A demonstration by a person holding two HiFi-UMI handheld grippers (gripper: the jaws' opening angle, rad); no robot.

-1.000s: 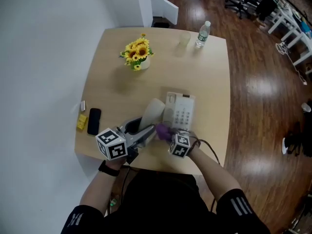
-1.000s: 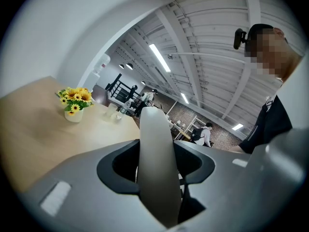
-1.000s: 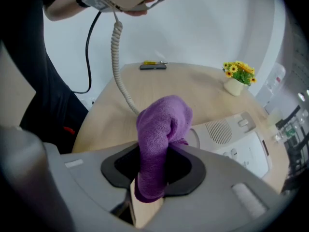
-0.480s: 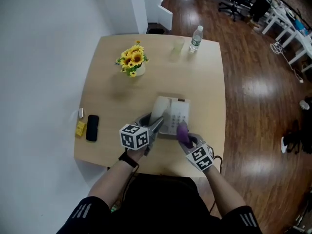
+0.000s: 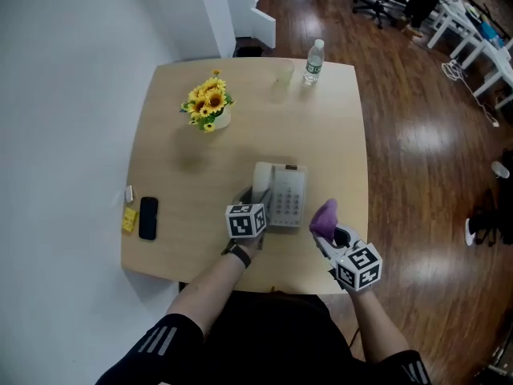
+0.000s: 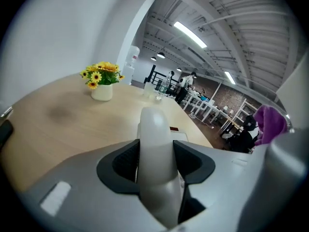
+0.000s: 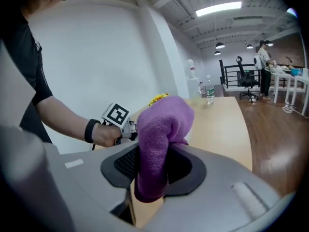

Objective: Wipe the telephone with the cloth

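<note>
The white telephone [image 5: 287, 199] lies on the round wooden table [image 5: 337, 143], with its handset [image 5: 261, 180] along its left side. My left gripper [image 5: 255, 199] is shut on the handset [image 6: 155, 144], which stands between its jaws in the left gripper view. My right gripper [image 5: 330, 233] is to the right of the telephone, apart from it, and shut on a purple cloth [image 5: 325, 216]. In the right gripper view the cloth [image 7: 161, 129] bulges up out of the jaws. The left gripper view shows the cloth [image 6: 269, 124] at its right edge.
A vase of sunflowers [image 5: 208, 104] stands at the table's back left. A water bottle [image 5: 313, 61] and a clear glass [image 5: 282, 76] are at the far edge. A black mobile phone [image 5: 147, 217] and a yellow item [image 5: 129, 220] lie near the left edge.
My right gripper has carried the cloth from the telephone's front off to the right. The left gripper has brought the tilted handset in along the telephone's left side.
</note>
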